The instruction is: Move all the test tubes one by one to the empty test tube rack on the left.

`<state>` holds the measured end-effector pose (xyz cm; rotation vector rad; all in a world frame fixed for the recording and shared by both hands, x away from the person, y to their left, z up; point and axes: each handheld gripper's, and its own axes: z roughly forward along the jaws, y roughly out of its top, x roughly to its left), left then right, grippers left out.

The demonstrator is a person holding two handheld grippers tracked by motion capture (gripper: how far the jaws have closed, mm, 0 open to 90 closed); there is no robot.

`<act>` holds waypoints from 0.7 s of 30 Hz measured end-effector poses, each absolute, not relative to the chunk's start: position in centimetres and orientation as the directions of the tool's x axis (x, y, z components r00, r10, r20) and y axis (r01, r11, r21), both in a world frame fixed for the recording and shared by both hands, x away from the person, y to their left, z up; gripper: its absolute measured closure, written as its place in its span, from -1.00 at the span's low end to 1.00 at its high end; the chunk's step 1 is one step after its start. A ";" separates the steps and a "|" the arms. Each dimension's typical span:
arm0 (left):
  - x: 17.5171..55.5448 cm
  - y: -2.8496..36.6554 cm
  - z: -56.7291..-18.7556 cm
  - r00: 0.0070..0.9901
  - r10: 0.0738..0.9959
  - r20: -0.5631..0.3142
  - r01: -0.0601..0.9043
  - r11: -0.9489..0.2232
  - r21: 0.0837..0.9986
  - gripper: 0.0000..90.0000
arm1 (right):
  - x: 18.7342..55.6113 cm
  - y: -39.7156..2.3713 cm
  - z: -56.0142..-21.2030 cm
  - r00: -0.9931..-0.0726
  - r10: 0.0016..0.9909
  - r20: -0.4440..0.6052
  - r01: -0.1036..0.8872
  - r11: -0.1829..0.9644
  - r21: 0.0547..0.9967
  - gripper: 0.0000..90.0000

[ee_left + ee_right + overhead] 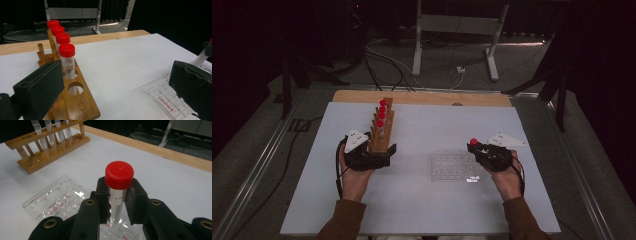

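The right gripper (117,202) clamps one red-capped tube (117,187) just under its cap, above the clear plate (452,167). The left gripper (377,152), jaws wide apart, straddles the near end of the wooden rack (75,105). Four capped tubes (67,60) stand in the rack; by judgement, one tube is moved and four are left. The plate reads "Labshark" (166,103) in red.

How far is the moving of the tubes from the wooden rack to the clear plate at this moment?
Early. The right gripper is shut on one red-capped tube, held over the clear plate. Four capped tubes stand in the wooden rack, which the left gripper steadies at its near end. I see no tube resting in the plate yet.
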<state>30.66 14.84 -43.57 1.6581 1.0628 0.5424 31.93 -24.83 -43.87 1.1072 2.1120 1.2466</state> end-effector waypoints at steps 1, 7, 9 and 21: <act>30.7 14.8 -43.6 0.504 0.851 -0.149 0.378 -0.062 0.924 -0.99 | 31.9 -24.8 -43.7 -0.578 0.816 0.021 0.411 0.269 0.871 0.65; 30.7 14.4 -43.6 0.512 0.846 -0.147 0.380 -0.070 0.922 -0.98 | 31.8 -25.2 -42.8 -0.578 0.816 0.034 0.406 0.251 0.879 0.65; 30.6 14.2 -43.6 0.516 0.844 -0.146 0.379 -0.072 0.923 -0.98 | 31.8 -25.3 -42.5 -0.577 0.816 0.037 0.402 0.245 0.882 0.65; 30.5 11.6 -43.0 0.570 0.813 -0.117 0.359 -0.118 0.926 -0.98 | 31.7 -25.2 -41.0 -0.590 0.807 0.025 0.383 0.252 0.889 0.65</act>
